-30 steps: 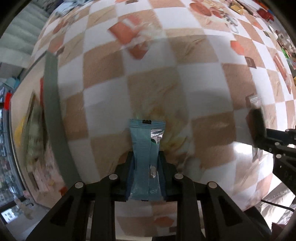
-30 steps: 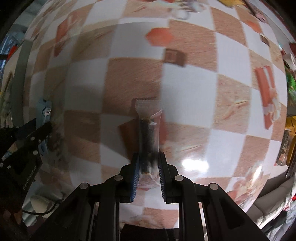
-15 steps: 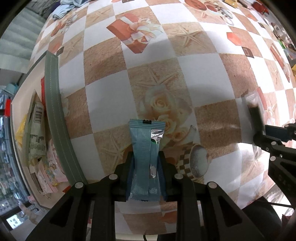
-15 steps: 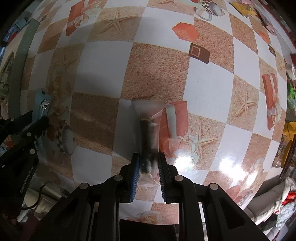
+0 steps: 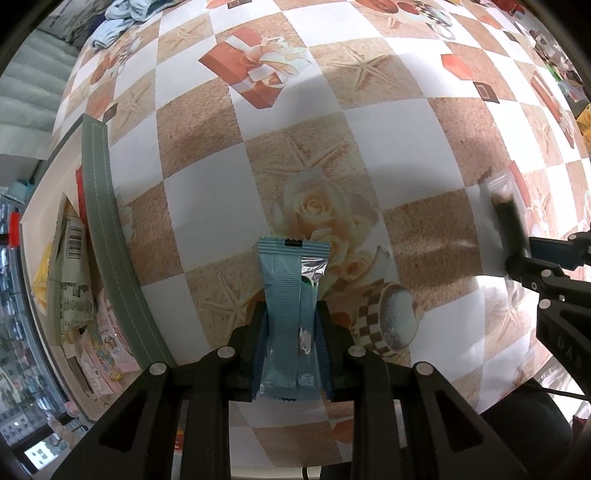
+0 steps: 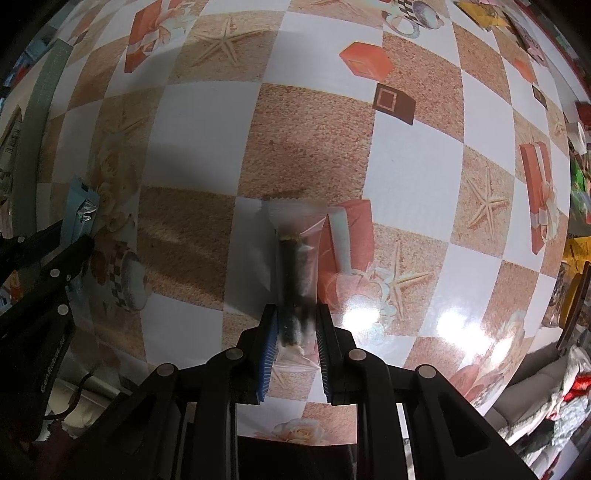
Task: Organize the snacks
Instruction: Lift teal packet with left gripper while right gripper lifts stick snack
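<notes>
My left gripper point(image 5: 291, 314) is shut on a light blue snack packet point(image 5: 290, 295) and holds it upright above the checkered tablecloth. My right gripper point(image 6: 294, 314) is shut on a clear wrapper with a dark snack stick point(image 6: 295, 266) inside, also above the cloth. Each gripper shows in the other's view: the right one with its stick at the right edge of the left wrist view point(image 5: 508, 218), the left one with the blue packet at the left edge of the right wrist view point(image 6: 79, 214). A storage box point(image 5: 99, 221) with a grey-green rim stands at the left.
The box holds several snack packets, among them a green-white bag point(image 5: 72, 266) and a pink packet point(image 5: 107, 332). More colourful packets point(image 6: 576, 254) lie at the table's right edge. Light blue cloth point(image 5: 118, 14) lies at the far left corner. The table's near edge runs just below both grippers.
Both grippers have pulled back and lifted a little with their snacks still held. More of the box at the left shows in the left wrist view.
</notes>
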Action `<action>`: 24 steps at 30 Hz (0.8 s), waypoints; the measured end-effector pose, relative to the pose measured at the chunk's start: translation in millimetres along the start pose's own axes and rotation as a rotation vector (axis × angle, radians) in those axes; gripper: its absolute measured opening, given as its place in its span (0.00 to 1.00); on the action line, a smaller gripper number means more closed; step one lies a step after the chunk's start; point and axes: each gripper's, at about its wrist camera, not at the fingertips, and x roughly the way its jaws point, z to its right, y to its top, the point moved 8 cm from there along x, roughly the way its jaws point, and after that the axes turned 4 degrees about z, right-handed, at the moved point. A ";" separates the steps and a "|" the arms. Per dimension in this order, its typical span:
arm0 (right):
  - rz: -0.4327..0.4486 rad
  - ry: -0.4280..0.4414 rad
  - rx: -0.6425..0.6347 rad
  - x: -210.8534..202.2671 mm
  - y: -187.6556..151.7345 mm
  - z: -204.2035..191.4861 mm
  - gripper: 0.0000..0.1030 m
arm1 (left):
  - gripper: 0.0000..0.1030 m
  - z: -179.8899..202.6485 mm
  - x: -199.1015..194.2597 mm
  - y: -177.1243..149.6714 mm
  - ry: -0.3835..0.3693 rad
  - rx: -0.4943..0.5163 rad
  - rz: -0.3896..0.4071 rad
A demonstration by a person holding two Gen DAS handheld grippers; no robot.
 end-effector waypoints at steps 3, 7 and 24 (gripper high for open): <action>-0.001 0.000 0.000 0.1 0.1 1.5 0.21 | 0.26 0.5 -0.1 0.1 0.000 0.003 0.000; -0.005 -0.001 -0.003 0.2 -0.2 1.5 0.21 | 0.26 0.4 0.3 -0.1 -0.001 0.002 0.000; -0.023 -0.004 -0.003 4.0 0.8 -0.7 0.21 | 0.26 -0.9 1.2 -2.2 -0.030 -0.006 -0.004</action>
